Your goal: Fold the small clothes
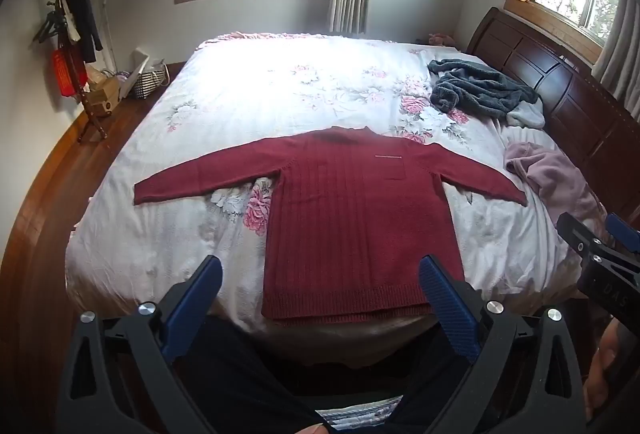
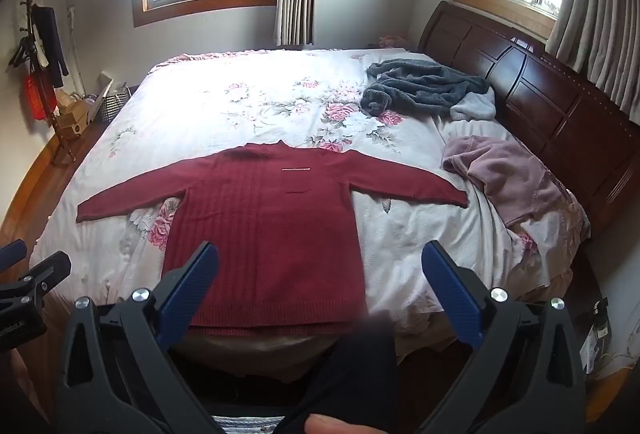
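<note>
A dark red knitted sweater (image 1: 352,209) (image 2: 268,218) lies flat on the bed, face up, both sleeves spread out sideways, hem at the near edge. My left gripper (image 1: 320,270) hovers open above the hem, nothing between its blue fingers (image 1: 444,298). My right gripper (image 2: 320,266) is open too, held over the sweater's lower right part and the sheet beside it. The right gripper's tip also shows in the left wrist view at the right edge (image 1: 596,250), and the left gripper appears at the left edge of the right wrist view (image 2: 28,274).
The bed (image 1: 280,81) has a white floral sheet. A grey fleece garment (image 1: 480,89) (image 2: 424,89) and a mauve garment (image 1: 552,173) (image 2: 508,181) lie near the wooden headboard (image 2: 540,101). A coat stand (image 1: 68,33) and boxes stand at left. A person's dark-trousered legs (image 1: 240,374) are below.
</note>
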